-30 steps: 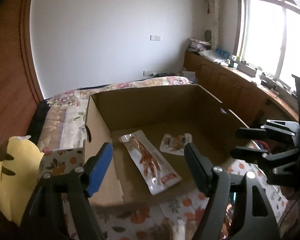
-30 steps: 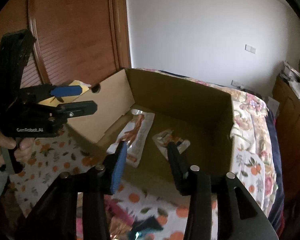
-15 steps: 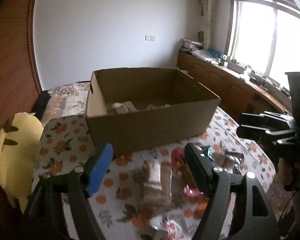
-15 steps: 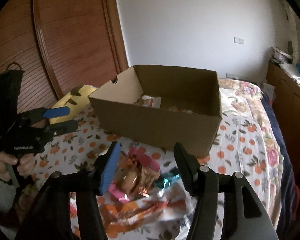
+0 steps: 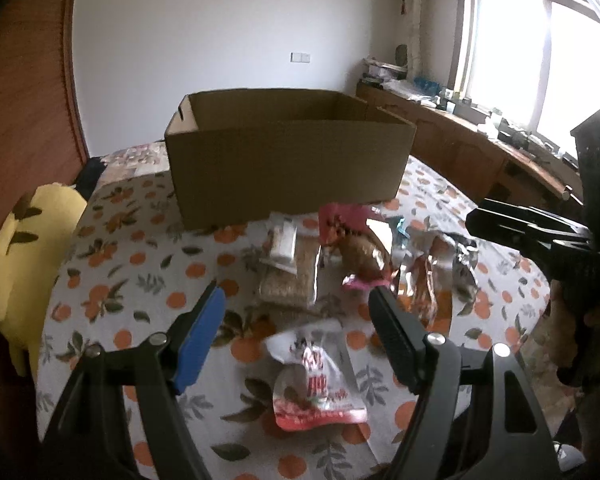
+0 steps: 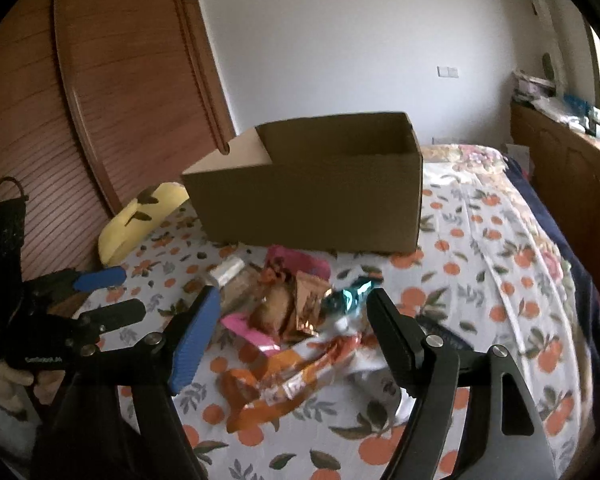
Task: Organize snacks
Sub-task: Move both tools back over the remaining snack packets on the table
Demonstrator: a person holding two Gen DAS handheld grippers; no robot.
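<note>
Where the orange-print bedspread [image 5: 112,280] drops off at its left edge, a yellow plush toy [image 5: 24,256] lies against the wooden panelling, outside the job. Next along, the left gripper [image 5: 296,316] hangs with jaws spread and nothing between them, above a red-and-white snack pouch [image 5: 316,380] lying flat near the bedspread's near edge. Beyond it sits a clear-wrapped cracker pack [image 5: 290,276], and behind that the open cardboard box [image 5: 288,168], toward the far side of the spread. From this low angle its inside cannot be seen.

In the middle of the pile, a pink-wrapped pastry [image 6: 272,308] lies touching a copper foil packet [image 6: 308,304], with a teal foil sweet [image 6: 348,292] just beside them. The right gripper [image 6: 292,320] hovers over this cluster, jaws opening, empty, with an orange wrapper [image 6: 284,376] crumpled on the bedspread below.

All of these look light and soft. The film is probably slippery and will crumple, so a pinch across a sealed end seam or a flat corner seems safer than squeezing the belly, which could crush the pastry or crackers. The pouch looks easiest by its upper white edge. The soft bedding gives underneath, so the fingers may need to press in slightly to get under an edge.
</note>
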